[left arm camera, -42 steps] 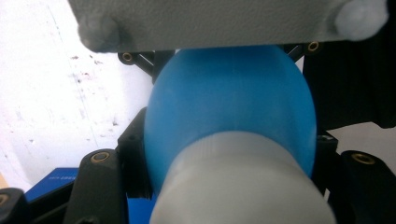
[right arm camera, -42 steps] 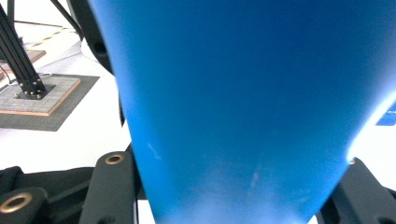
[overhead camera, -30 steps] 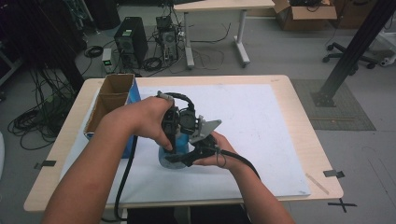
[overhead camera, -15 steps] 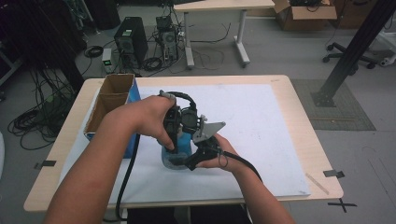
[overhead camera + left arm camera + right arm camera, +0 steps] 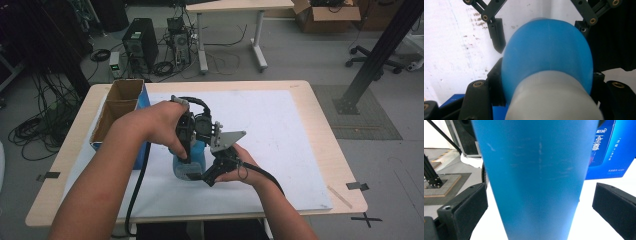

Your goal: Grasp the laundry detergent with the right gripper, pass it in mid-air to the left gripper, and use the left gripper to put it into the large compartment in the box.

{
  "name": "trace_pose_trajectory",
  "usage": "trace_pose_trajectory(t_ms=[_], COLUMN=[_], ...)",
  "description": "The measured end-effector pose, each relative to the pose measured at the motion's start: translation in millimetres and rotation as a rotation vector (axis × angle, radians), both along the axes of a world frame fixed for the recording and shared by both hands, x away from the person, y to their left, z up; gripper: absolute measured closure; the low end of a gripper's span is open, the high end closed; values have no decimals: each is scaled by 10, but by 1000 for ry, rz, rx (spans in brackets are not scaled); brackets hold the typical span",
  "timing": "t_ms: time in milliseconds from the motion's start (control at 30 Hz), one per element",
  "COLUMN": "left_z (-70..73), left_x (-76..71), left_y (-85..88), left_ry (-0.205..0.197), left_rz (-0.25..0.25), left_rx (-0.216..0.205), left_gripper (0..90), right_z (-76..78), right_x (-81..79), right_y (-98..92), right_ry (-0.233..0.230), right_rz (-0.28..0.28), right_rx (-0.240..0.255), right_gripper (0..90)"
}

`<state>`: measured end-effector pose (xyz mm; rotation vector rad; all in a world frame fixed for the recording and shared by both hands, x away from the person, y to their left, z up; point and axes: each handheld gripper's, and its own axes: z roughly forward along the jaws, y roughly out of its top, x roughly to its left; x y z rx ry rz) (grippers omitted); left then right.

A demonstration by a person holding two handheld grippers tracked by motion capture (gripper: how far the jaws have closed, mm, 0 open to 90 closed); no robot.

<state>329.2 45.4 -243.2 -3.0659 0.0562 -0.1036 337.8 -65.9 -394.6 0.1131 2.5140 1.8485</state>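
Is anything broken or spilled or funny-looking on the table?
Nothing spilled or broken. The blue bottle stands upright on the white sheet, pinched near its top by the left gripper. The right gripper has just been opening, its pads off the bottle's sides. The sheet has small dark specks.

High view looked down over table (image 5: 300, 100), both gripper views sat close against shared blue bottle (image 5: 549, 55).

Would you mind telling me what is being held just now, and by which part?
The left gripper clamps the blue bottle near its white cap; the right gripper has just opened, jaws clear of the bottle's body.
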Motion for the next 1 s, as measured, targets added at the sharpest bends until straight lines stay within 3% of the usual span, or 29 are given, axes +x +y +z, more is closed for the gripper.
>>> trace_pose_trajectory(t_ms=[200, 267, 533, 633, 800, 1000], left_z=[9, 24, 49, 62, 101, 161], left_x=[5, 31, 54, 66, 70, 68], left_y=[23, 62, 139, 168, 192, 168], left_ry=[4, 27, 24, 27, 15, 4], left_rz=[13, 33, 55, 69, 107, 200], left_rx=[-9, -26, -48, -53, -60, -62], left_gripper=[380, 380, 379, 379, 379, 379], right_z=[32, 62, 132, 168, 199, 281], right_x=[1, 9, 14, 0, -8, 34], right_y=[-51, -103, -262, -372, -475, -639], right_ry=[0, 0, 10, -12, -28, -42], right_rz=[-5, -14, -28, -30, -31, -52], right_rx=[3, 4, 18, -5, -34, -72], right_gripper=[1, 1, 1, 1, 1, 1])
